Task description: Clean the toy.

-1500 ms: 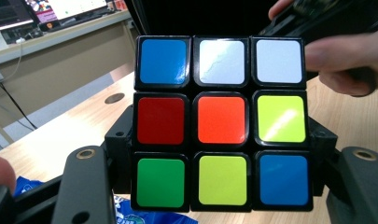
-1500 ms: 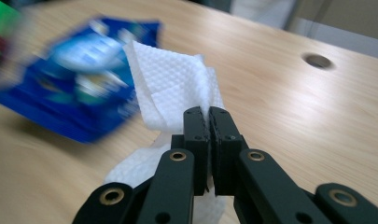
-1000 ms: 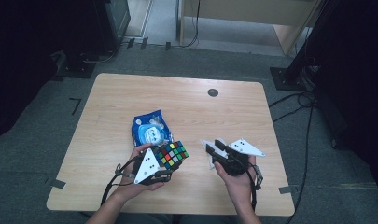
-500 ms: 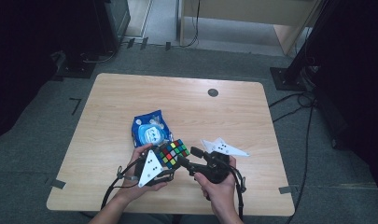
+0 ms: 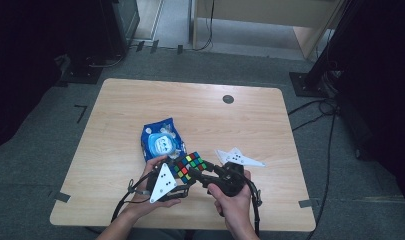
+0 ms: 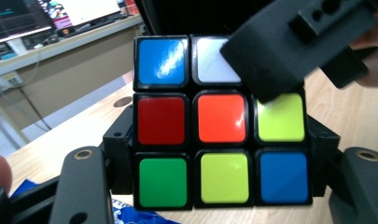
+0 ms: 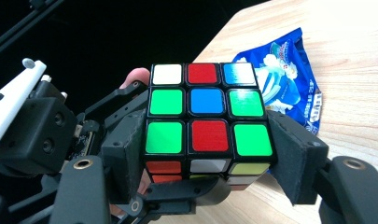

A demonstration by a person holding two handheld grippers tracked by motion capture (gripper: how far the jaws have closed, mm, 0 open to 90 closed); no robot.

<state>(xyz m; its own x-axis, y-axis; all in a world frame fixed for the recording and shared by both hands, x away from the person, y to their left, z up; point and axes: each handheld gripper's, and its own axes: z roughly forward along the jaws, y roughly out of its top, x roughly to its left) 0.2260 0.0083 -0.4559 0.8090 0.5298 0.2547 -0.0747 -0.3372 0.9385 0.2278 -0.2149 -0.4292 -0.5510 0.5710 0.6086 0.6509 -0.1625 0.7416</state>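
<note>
A Rubik's cube [image 5: 191, 162] is held just above the near part of the wooden table [image 5: 215, 115]. My left gripper [image 5: 181, 175] is shut on it; in the left gripper view its pads press both sides of the cube [image 6: 221, 116]. My right gripper [image 5: 199, 173] comes in from the right, and its jaws have just been closing. In the right gripper view its pads lie against both sides of the bottom row of the cube [image 7: 207, 102]. One right jaw covers the cube's upper right corner in the left gripper view.
A blue snack packet [image 5: 160, 140] lies flat on the table just behind the cube, also in the right gripper view [image 7: 289, 88]. A dark round grommet [image 5: 228, 99] sits near the far edge. Cables trail from both grippers over the near edge.
My right gripper has moved left from beside the cube and now has its jaws around it. The left gripper and the cube have stayed in place.
</note>
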